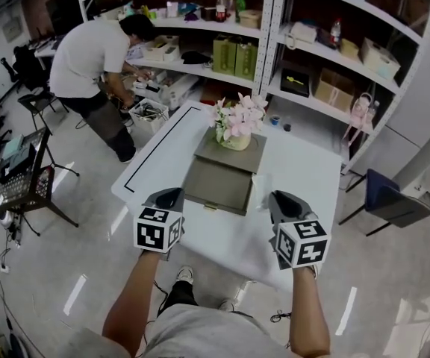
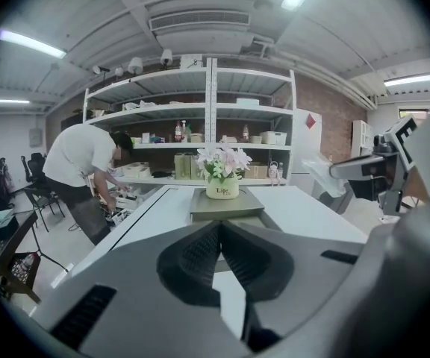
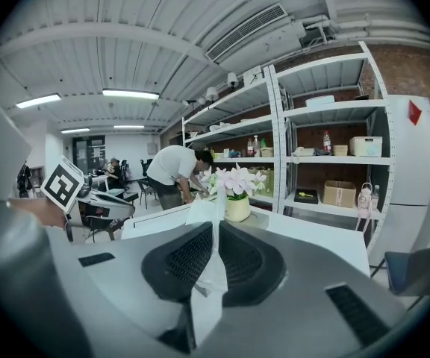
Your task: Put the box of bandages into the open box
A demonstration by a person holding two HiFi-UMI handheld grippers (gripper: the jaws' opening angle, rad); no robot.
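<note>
Right gripper (image 3: 215, 228) has its jaws clamped on the box of bandages (image 3: 212, 271), a thin white pack standing on edge between them, over the white table (image 1: 297, 170) just right of the open box (image 1: 216, 186). Left gripper (image 2: 219, 228) has its jaws pressed together with nothing in them, near the open box's left front corner. Flower pot (image 1: 236, 129) sits on the grey lid (image 1: 230, 155) behind. 1 person (image 1: 92, 54) bends at the shelves (image 1: 275, 28).

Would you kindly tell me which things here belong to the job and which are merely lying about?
Job: open box; thin pale packet, perhaps the bandages, gripped in right tongs; left tongs, shut, empty.
Lying about: flower pot; shelves; person by them.
</note>
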